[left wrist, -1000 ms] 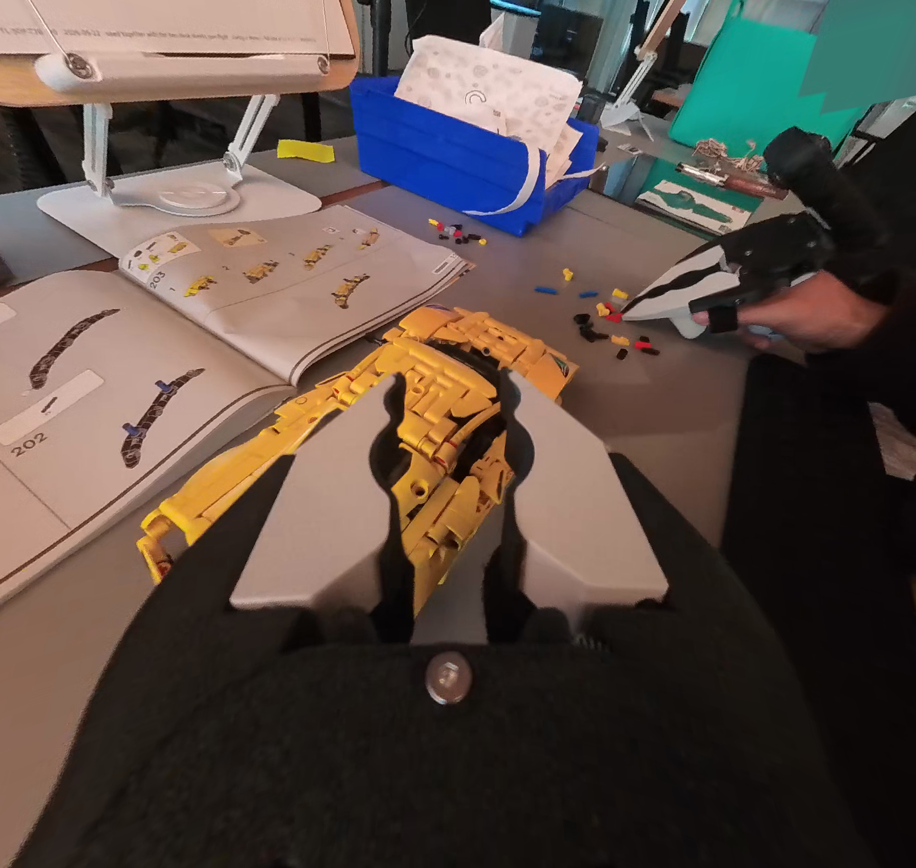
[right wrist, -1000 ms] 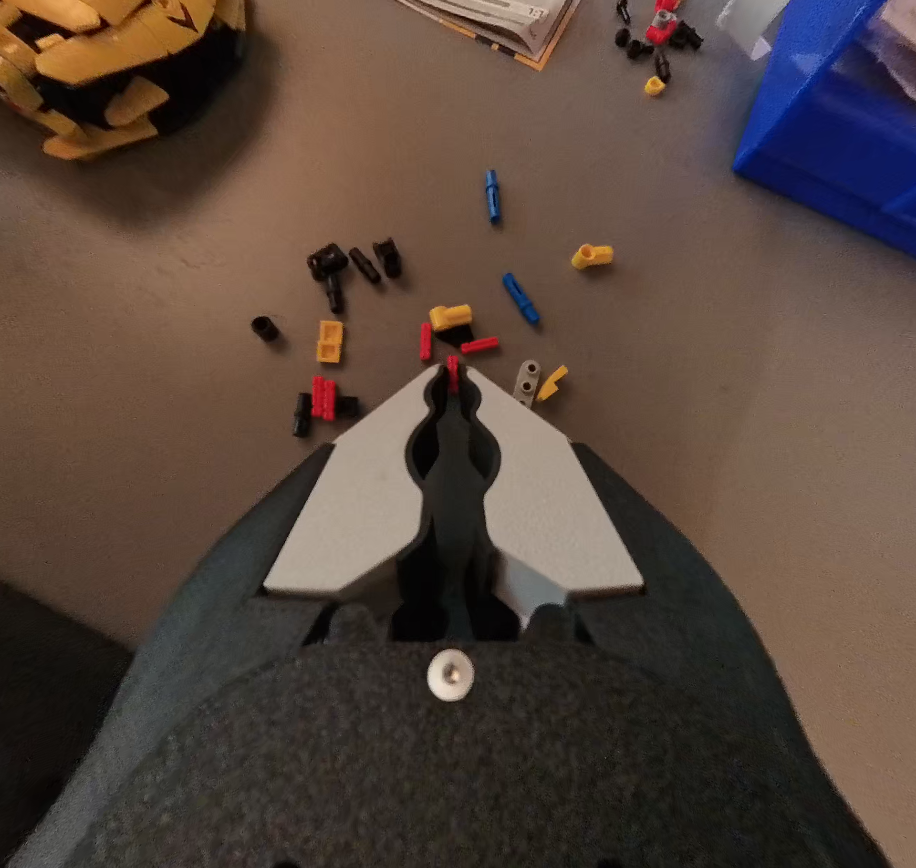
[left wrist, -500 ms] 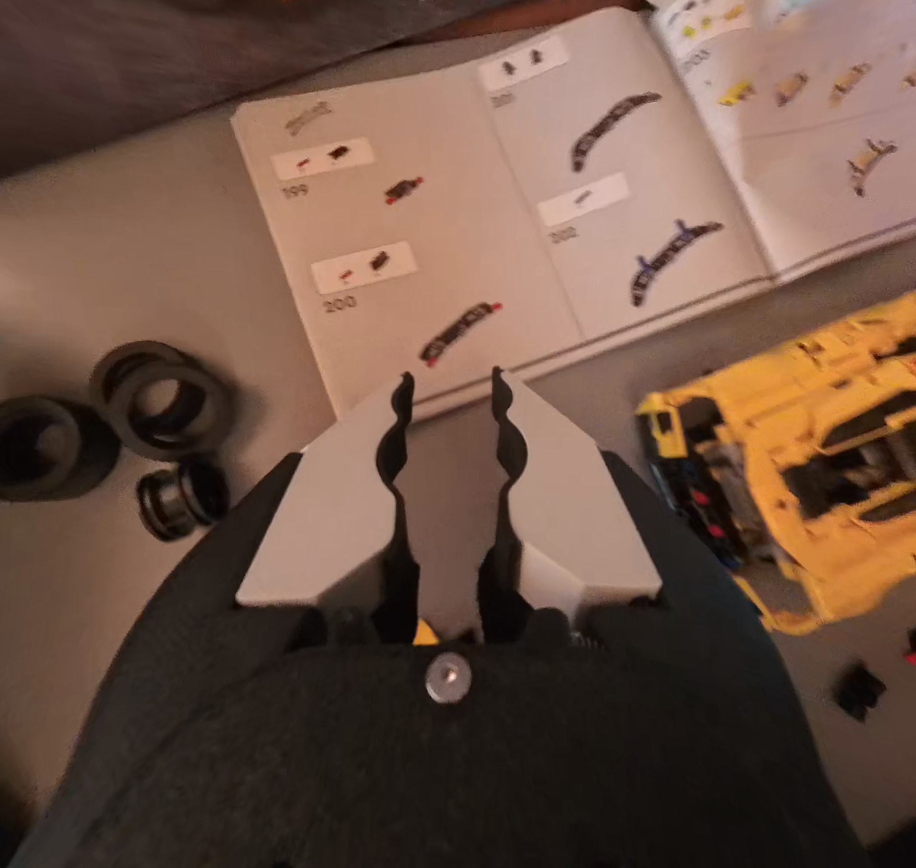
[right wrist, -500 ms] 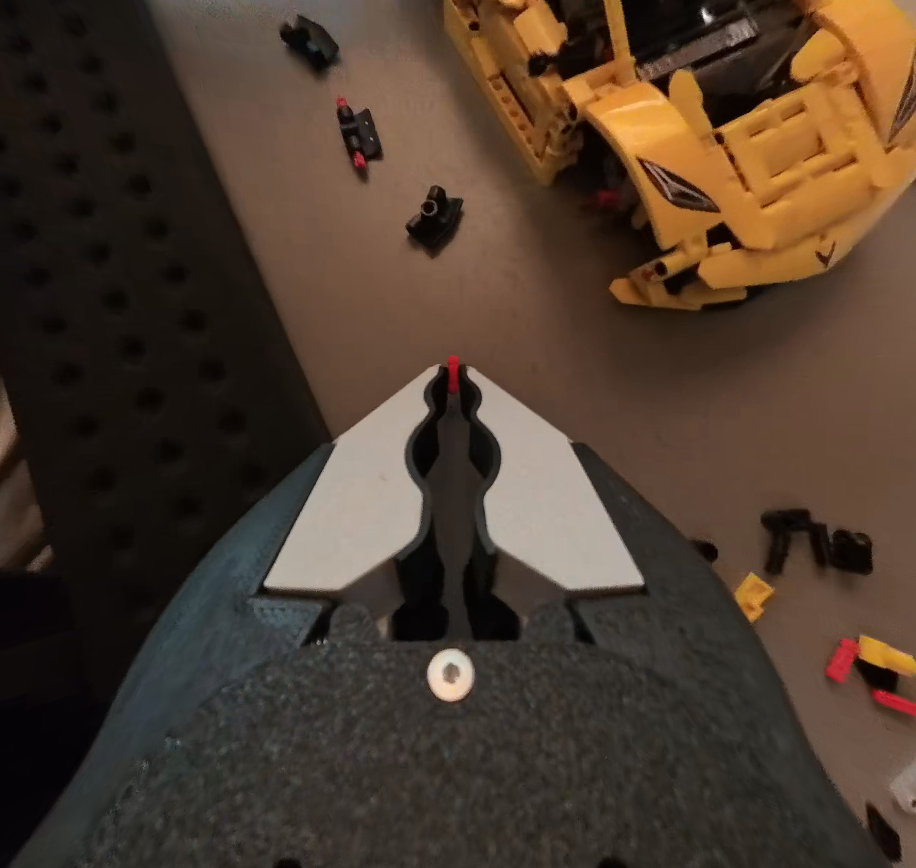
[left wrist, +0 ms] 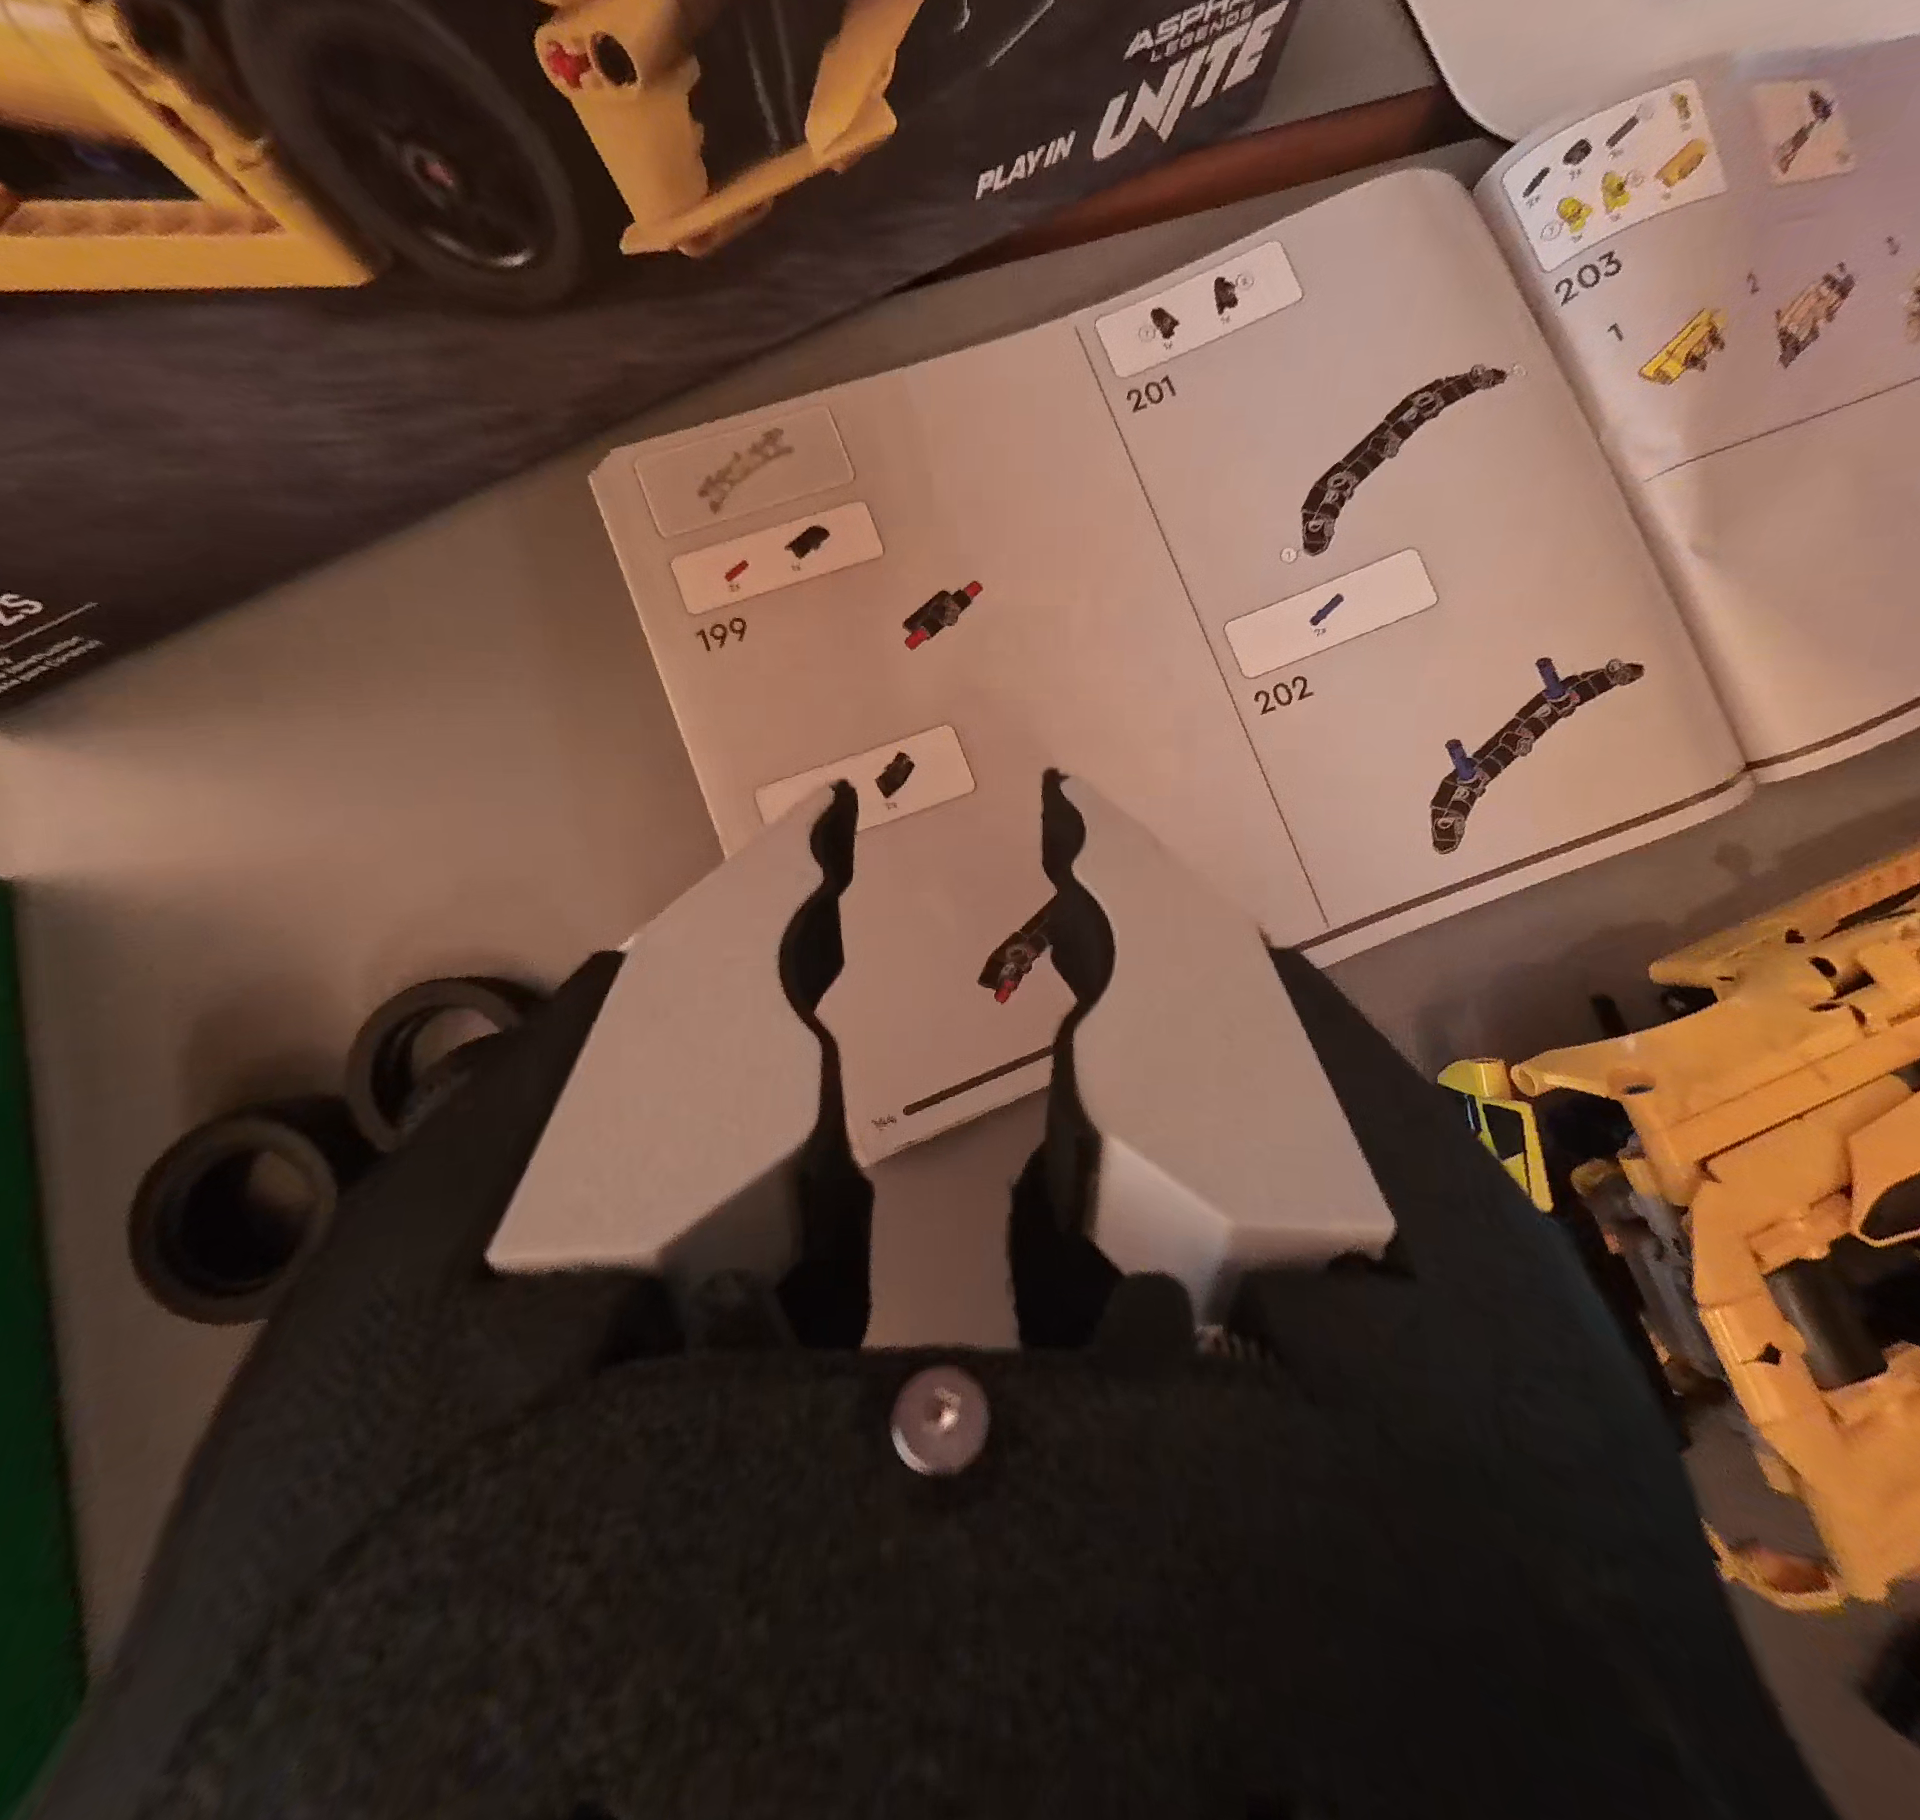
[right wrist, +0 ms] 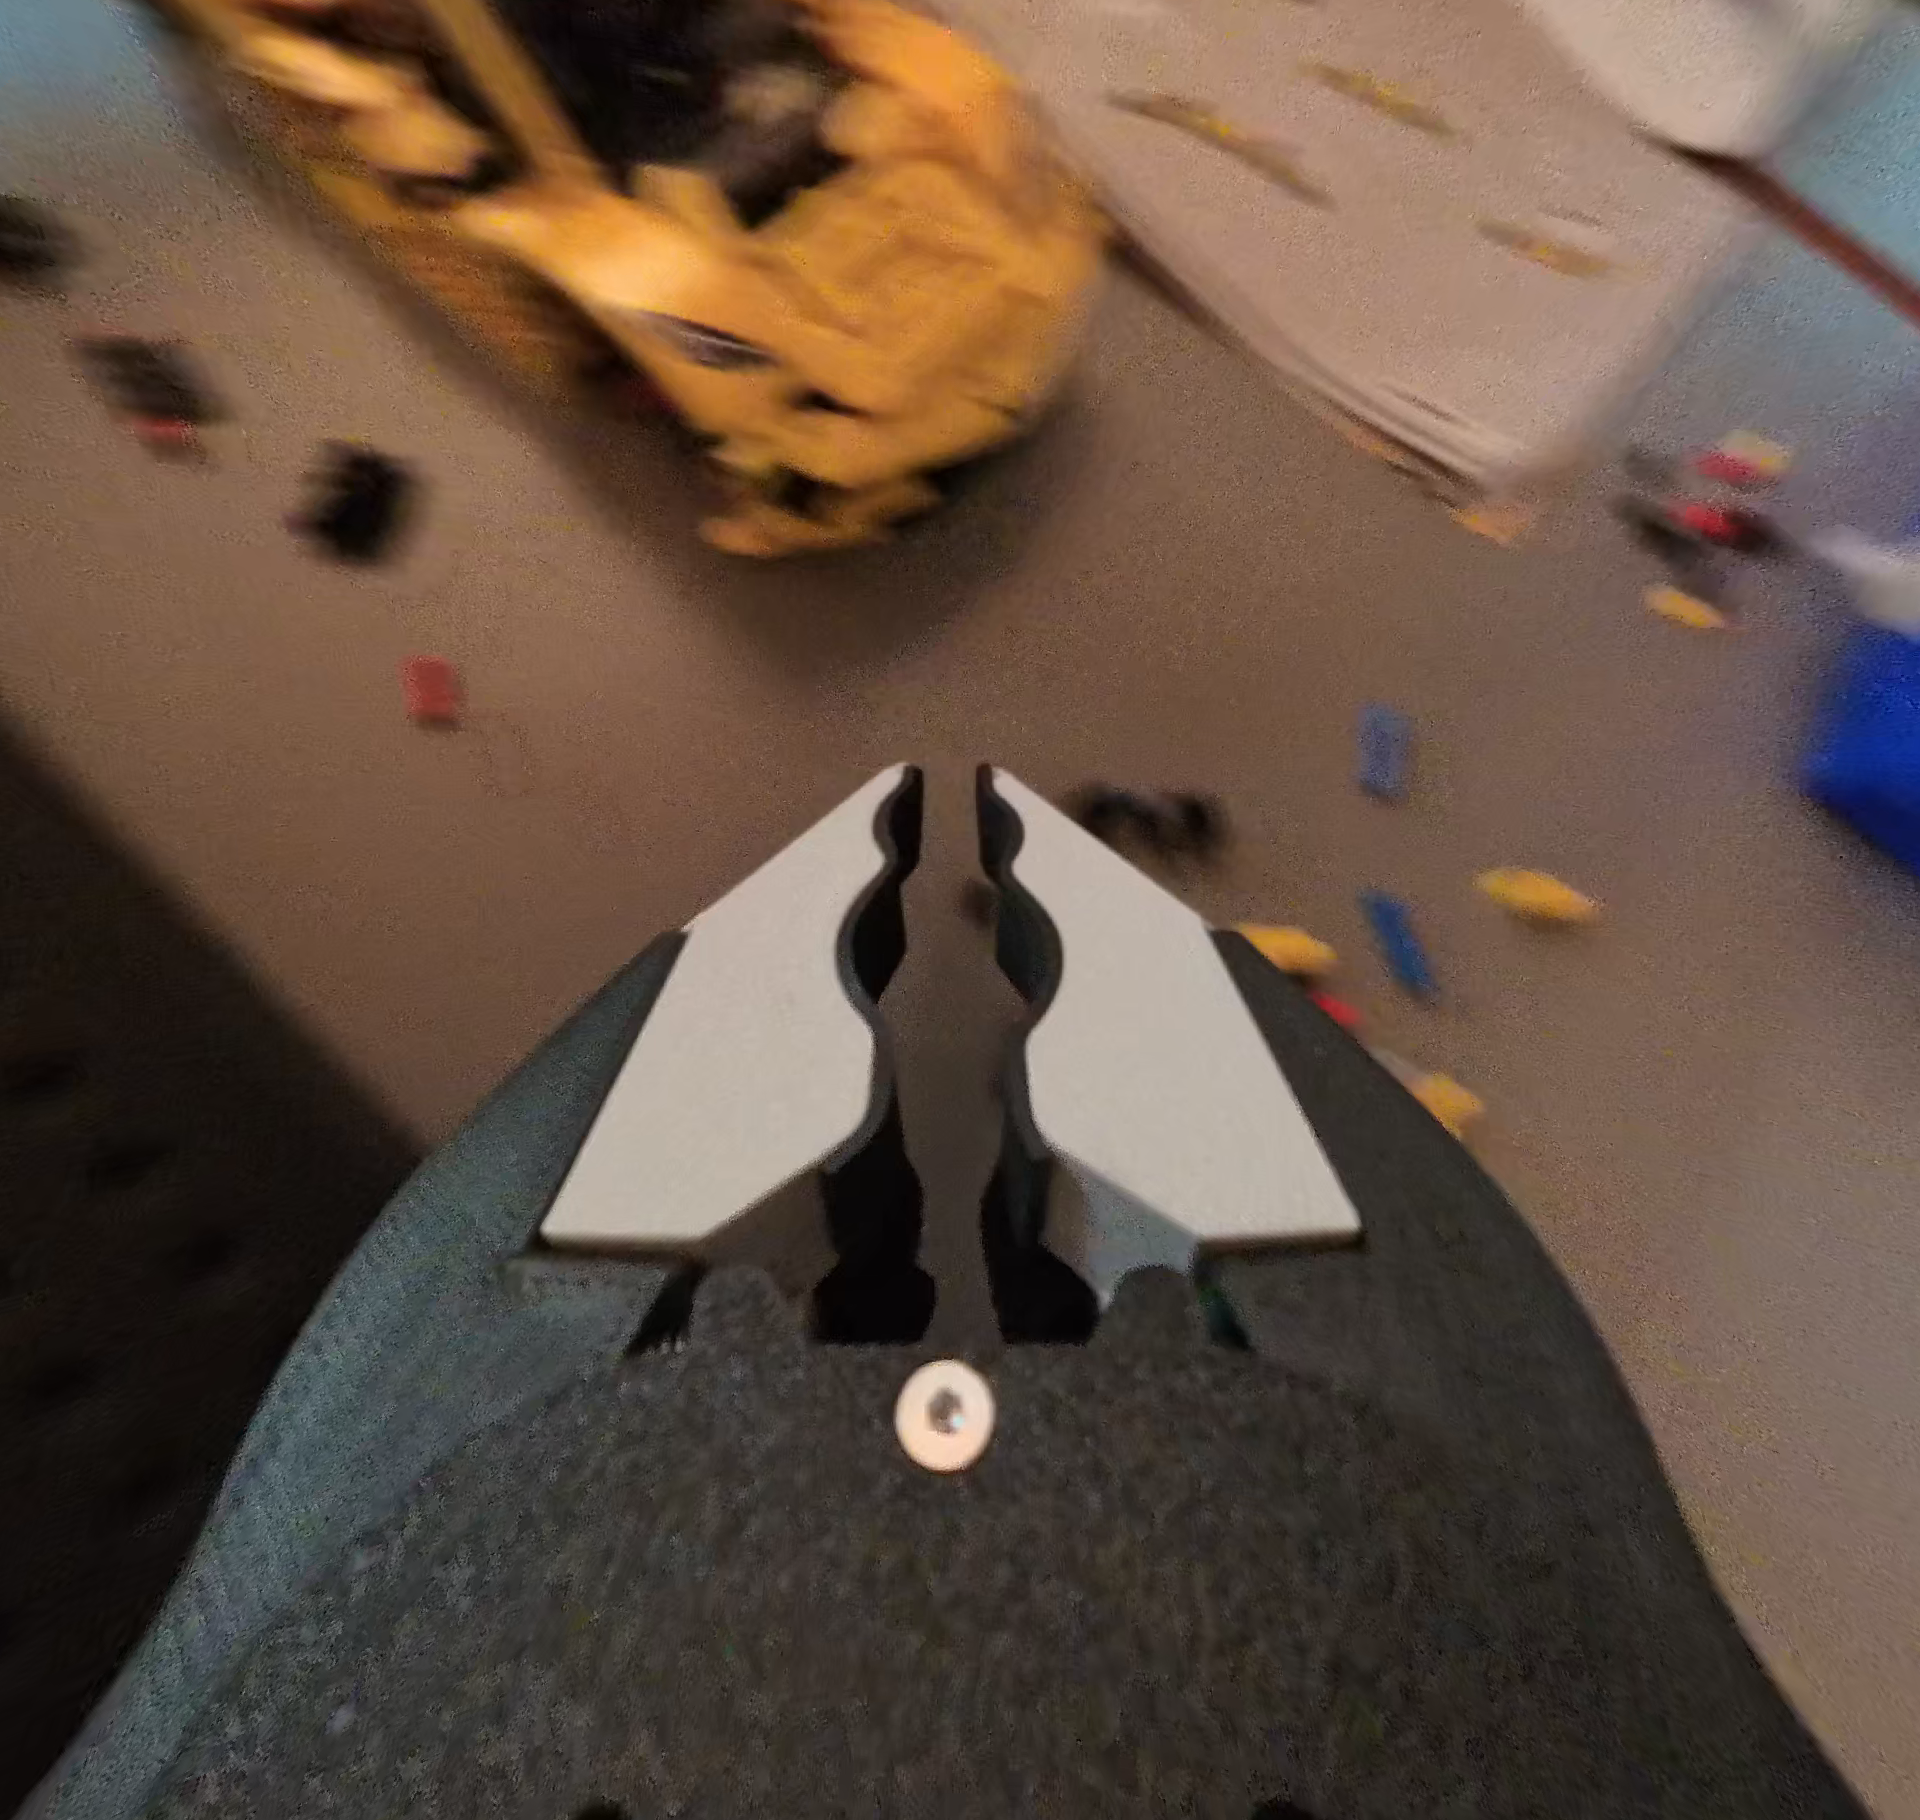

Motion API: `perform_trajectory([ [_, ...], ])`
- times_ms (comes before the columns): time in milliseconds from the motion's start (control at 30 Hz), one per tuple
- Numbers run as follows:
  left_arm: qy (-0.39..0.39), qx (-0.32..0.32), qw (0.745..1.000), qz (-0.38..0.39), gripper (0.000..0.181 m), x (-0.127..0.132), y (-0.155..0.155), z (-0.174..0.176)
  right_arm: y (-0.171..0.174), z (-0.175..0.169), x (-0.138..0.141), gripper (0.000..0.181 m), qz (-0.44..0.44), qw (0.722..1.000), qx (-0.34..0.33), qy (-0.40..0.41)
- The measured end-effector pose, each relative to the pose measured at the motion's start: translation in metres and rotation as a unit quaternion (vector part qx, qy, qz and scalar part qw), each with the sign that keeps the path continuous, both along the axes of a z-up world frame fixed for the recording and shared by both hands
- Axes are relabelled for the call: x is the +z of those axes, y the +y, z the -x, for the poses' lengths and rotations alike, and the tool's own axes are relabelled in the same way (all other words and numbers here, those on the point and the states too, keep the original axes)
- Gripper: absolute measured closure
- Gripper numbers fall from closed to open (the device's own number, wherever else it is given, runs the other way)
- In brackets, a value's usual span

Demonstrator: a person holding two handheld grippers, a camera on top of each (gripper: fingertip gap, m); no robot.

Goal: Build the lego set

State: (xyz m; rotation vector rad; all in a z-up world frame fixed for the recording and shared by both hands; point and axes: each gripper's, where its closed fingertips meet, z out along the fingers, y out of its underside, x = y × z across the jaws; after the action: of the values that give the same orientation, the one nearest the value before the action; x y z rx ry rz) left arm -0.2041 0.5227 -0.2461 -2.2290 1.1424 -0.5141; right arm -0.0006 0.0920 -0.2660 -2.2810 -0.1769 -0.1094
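The left tool (left wrist: 943, 794) hangs with jaws apart and empty over the open instruction booklet (left wrist: 1039, 565), so the step looks like checking the page. The right tool (right wrist: 948, 783) has jaws slightly parted, gripping nothing. The yellow lego car (right wrist: 665, 212) lies ahead of it, loose pieces (right wrist: 1392, 929) to its right. Next comes picking a small piece; bare bench (right wrist: 727, 731) between them leaves room.
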Motion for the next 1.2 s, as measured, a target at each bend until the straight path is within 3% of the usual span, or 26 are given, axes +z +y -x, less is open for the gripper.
perform_trajectory([
  [100,-0.010,0.001,1.000,0.009,0.145,-0.001,-0.003,0.002,-0.023,-0.070,-0.005,0.166,0.009,0.996,-0.079,-0.048],
  [200,-0.019,-0.001,1.000,0.016,0.145,-0.001,-0.007,0.002,-0.025,-0.088,-0.010,0.166,0.002,0.997,-0.068,-0.030],
  [333,-0.026,-0.021,0.999,0.028,0.145,-0.001,-0.018,-0.004,-0.024,-0.088,-0.019,0.165,0.011,0.999,-0.034,0.028],
  [500,-0.025,-0.022,0.999,0.025,0.145,0.001,-0.018,-0.006,-0.028,-0.094,-0.031,0.162,0.022,0.999,-0.039,0.025],
  [567,-0.026,-0.022,0.999,0.025,0.145,0.002,-0.019,-0.007,-0.026,-0.092,-0.031,0.166,0.012,0.999,-0.032,0.031],
  [633,-0.026,-0.025,0.999,0.025,0.145,0.002,-0.021,-0.008,-0.028,-0.090,-0.032,0.181,0.018,0.999,-0.026,0.034],
  [700,-0.026,-0.025,0.999,0.023,0.145,0.003,-0.021,-0.007,-0.030,-0.093,-0.031,0.181,0.022,0.999,-0.030,0.023],
  [900,-0.036,-0.019,0.999,0.018,0.145,0.009,-0.018,-0.005,-0.037,-0.086,-0.016,0.168,0.005,0.999,-0.017,0.029],
  [1100,-0.034,-0.018,0.999,0.022,0.145,0.007,-0.018,-0.005,-0.039,-0.078,-0.034,0.159,0.034,0.997,-0.020,0.064],
  [1200,-0.035,-0.017,0.999,0.023,0.145,0.006,-0.019,-0.004,-0.038,-0.080,-0.035,0.174,0.029,0.999,-0.023,0.040],
])
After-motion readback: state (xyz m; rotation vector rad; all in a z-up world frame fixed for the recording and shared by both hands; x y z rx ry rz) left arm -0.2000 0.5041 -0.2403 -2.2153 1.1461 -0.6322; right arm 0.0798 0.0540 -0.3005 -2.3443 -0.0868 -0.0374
